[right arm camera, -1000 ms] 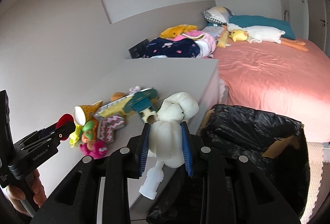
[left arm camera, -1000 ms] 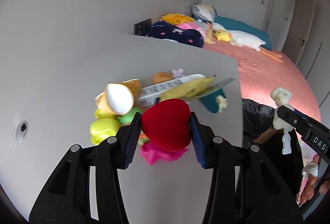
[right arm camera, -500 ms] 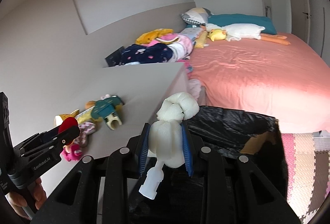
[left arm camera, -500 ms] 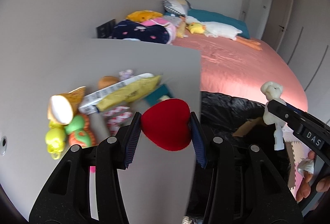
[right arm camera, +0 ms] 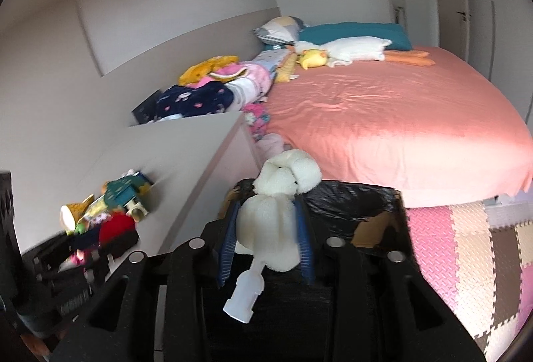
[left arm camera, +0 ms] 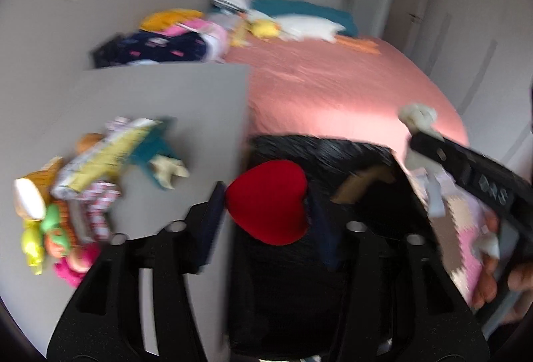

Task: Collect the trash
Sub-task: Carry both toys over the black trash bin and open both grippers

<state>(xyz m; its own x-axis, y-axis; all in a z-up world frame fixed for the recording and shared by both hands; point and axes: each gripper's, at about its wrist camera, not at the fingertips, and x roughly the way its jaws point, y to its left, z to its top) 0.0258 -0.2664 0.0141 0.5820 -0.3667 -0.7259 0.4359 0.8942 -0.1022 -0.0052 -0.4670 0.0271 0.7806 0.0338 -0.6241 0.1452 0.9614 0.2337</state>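
Note:
My left gripper [left arm camera: 266,205] is shut on a red heart-shaped toy [left arm camera: 268,200] and holds it over the near rim of a bin lined with a black bag [left arm camera: 319,148]. My right gripper [right arm camera: 266,228] is shut on a white fluffy toy with a clear plastic stem [right arm camera: 269,228] and holds it above the same bin [right arm camera: 349,198]. The right gripper also shows in the left wrist view [left arm camera: 416,135], over the bin's right side. A pile of small toys and wrappers [left arm camera: 100,168] lies on the grey desk [left arm camera: 160,95] to the left.
A bed with a salmon-pink cover [right arm camera: 383,115] lies behind the bin, with plush toys, pillows and clothes [right arm camera: 216,85] at its head. Pink and brown foam mats [right arm camera: 466,255] cover the floor to the right. Cardboard [right arm camera: 366,228] shows inside the bin.
Both grippers have swung to the right, off the desk and over the black-bagged bin, each still holding its toy. The pile on the desk has stayed where it was.

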